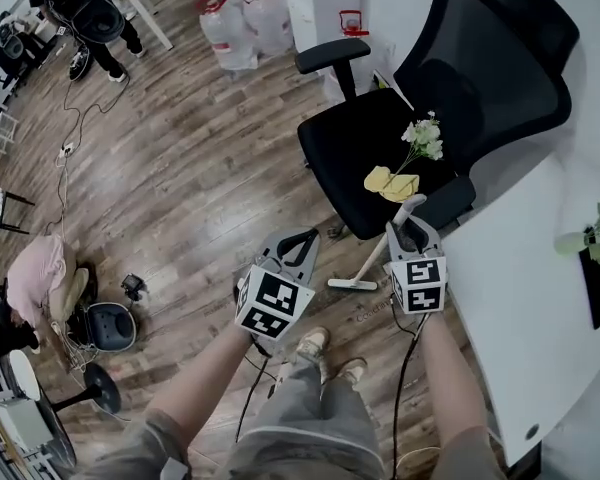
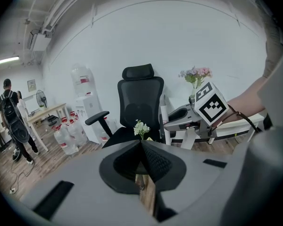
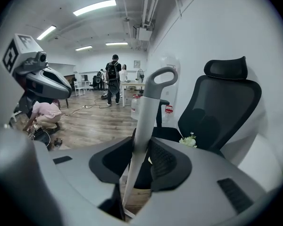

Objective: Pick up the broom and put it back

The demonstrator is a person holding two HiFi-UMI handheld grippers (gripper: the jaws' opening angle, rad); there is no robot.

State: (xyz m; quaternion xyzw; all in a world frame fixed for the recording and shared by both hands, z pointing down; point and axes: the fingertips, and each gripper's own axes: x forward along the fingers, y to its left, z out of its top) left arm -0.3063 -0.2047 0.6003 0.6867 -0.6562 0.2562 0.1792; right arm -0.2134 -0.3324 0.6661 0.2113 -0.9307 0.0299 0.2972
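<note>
The broom (image 1: 380, 254) has a white handle that leans up from its flat head on the wooden floor beside the black office chair (image 1: 365, 153). My right gripper (image 1: 412, 230) is around the upper handle. In the right gripper view the broom handle (image 3: 144, 117) runs up between the jaws of the right gripper (image 3: 142, 145), and a thin gap shows on its right side, so the jaws stand open around it. My left gripper (image 1: 298, 248) hangs just left of the broom, apart from it. In its own view the left gripper (image 2: 141, 145) has its jaw tips together with nothing between them.
White flowers (image 1: 423, 138) and yellow pieces (image 1: 392, 183) lie on the chair seat. A white table (image 1: 525, 298) stands close at the right. Water jugs (image 1: 242, 23) stand at the back. A person (image 1: 92, 13) stands far left, another crouches (image 1: 38, 273); cables cross the floor.
</note>
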